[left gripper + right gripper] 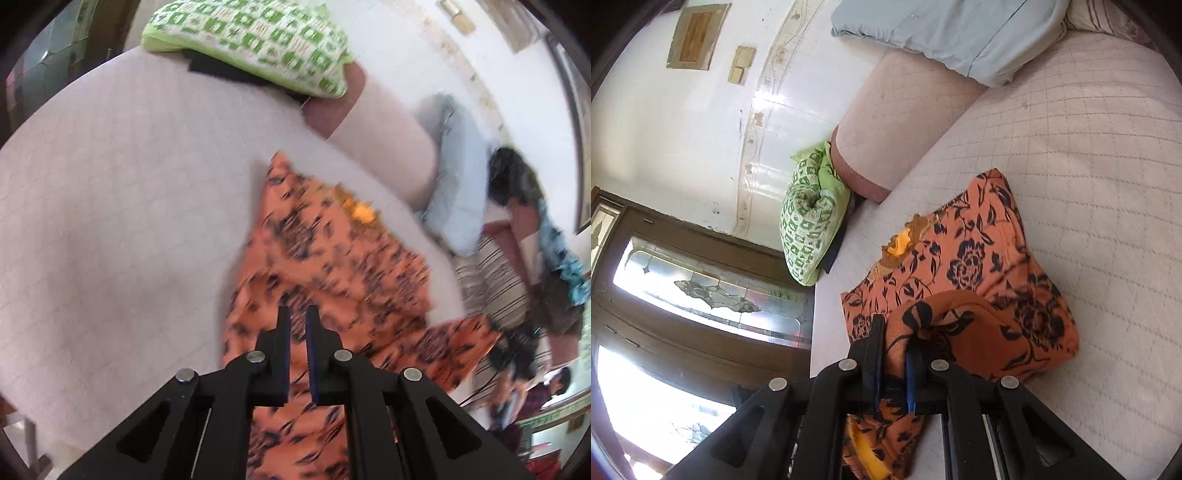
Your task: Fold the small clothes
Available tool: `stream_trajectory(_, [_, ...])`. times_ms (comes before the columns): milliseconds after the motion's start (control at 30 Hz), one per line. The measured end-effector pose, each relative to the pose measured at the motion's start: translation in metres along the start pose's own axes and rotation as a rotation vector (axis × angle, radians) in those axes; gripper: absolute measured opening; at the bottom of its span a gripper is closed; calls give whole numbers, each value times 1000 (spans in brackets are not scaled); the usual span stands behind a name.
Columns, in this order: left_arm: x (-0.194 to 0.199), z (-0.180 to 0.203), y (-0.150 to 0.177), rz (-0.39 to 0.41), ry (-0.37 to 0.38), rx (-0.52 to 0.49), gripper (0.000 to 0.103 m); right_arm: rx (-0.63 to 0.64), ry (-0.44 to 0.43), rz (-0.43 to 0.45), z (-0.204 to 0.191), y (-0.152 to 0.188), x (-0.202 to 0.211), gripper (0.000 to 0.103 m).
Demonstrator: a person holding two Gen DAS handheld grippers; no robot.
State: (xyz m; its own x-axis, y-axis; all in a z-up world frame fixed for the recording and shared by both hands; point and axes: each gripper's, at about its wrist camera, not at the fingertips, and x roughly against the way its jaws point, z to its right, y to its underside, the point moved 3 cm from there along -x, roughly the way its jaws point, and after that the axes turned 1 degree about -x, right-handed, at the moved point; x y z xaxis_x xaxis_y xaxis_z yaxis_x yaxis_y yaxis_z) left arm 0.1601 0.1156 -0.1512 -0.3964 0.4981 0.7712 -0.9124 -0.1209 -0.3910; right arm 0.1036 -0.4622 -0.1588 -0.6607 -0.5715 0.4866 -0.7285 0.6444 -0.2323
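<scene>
Left wrist view: left hand-held gripper (298, 314) and right hand-held gripper (895, 328) each clench the orange garment (979, 258) over the bed (1089, 147). Fold under way. Next, likely lay the lifted edge across the garment.

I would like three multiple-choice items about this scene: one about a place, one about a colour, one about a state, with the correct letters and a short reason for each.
1. Where does the orange floral garment mostly lie?
A. on the quilted pink cover
B. on a wooden floor
C. in a basket

2. What colour is the patterned pillow by the bolster?
A. red
B. green and white
C. black

3. In what state is the right hand-held gripper?
A. wide open, empty
B. shut on the garment
C. out of view

Answers: 1 A, the cloth spreads over the quilted surface. 2 B, green squares on white show in both views. 3 B, orange fabric is pinched between its fingers, as with the left hand-held gripper.
</scene>
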Motion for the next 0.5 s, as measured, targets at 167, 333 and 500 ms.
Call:
stream_trajectory(167, [-11,-17,79,-148,-82,18,15,-27,6,-8,24,10,0,9])
stream_trajectory(333, [-23,-25,145,-233,-102,94,54,-58,3,11,36,21,13,9])
stream_trajectory(500, [-47,-35,176,-240,-139,166,58,-51,14,1,33,35,21,9])
